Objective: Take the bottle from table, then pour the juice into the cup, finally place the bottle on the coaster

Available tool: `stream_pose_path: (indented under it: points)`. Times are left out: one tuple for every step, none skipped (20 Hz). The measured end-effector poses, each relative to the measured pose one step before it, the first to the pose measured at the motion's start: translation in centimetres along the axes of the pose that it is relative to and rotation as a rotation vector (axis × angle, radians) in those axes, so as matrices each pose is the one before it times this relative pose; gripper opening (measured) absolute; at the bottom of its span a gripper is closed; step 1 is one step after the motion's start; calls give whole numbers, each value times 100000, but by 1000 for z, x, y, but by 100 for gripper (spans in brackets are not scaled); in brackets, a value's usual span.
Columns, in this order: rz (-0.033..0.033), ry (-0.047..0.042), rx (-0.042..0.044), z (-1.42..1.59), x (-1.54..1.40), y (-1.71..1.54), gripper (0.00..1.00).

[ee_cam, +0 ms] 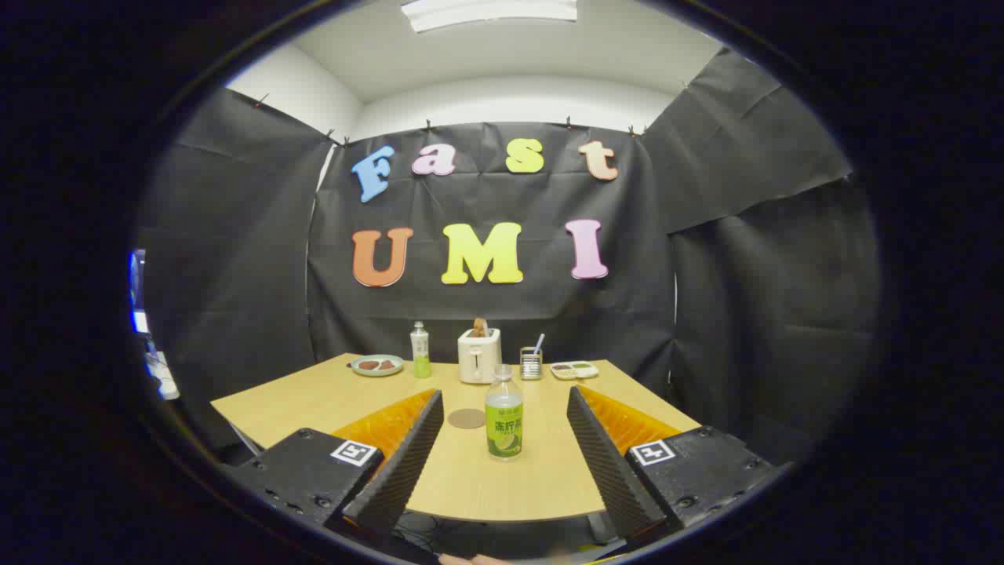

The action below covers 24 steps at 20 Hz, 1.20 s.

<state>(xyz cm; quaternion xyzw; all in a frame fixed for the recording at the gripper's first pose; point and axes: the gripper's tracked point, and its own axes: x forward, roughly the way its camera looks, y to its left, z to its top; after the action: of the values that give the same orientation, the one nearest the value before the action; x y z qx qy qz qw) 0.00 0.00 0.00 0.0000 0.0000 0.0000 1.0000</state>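
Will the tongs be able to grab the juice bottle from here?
Probably yes. The tongs are open wide, and the juice bottle stands upright just ahead, in line with the gap between them. Nothing sits between; the coaster lies off to its side.

light: bright ceiling panel overhead | shadows: soft | edges: fisheye-bent | focus: sharp

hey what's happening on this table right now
A person is holding a gripper with its fingers wide open, lined up on the juice bottle that stands upright on the table just ahead, between the fingers. Nothing is gripped yet. The round coaster lies just left of the bottle. A toaster, a second bottle and a plate sit beyond.
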Motion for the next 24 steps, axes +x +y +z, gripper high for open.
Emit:
stream_pose_path:
  points:
    - [159,-111,249,149,41,13,100]
    - [260,-574,363,186,18,55,100]
    - [510,-1050,334,235,-133,78,100]
    - [585,-277,368,-51,7,147,100]
    - [357,12,343,-25,26,11,100]
    - [227,106,181,-130,79,-4,100]
    - [29,312,59,-77,25,20,100]
    - [-63,236,59,-119,135,-33,100]
    - [1,150,67,-101,16,-64,100]
    - [-127,95,152,17,-18,-75,100]
    - [-123,-142,306,42,47,-123,100]
    - [-113,-32,337,-77,109,-117,100]
    - [-121,93,192,-58,76,-79,100]
    - [38,290,145,-281,116,-31,100]
    - [-195,535,-99,-210,154,-107,100]
    - [-375,195,-222,-110,271,-145,100]
    - [-321,291,-355,-112,229,-146,100]
    - [-352,264,-564,-327,288,-23,100]
    - [-115,533,-654,-304,270,-31,100]
    - [-96,533,-504,-436,283,-117,100]
    - [-136,245,-48,-299,395,-221,100]
    - [-311,111,375,-294,519,-171,100]
    - [-10,469,182,-344,528,-131,100]
    - [-54,666,139,-619,716,49,100]
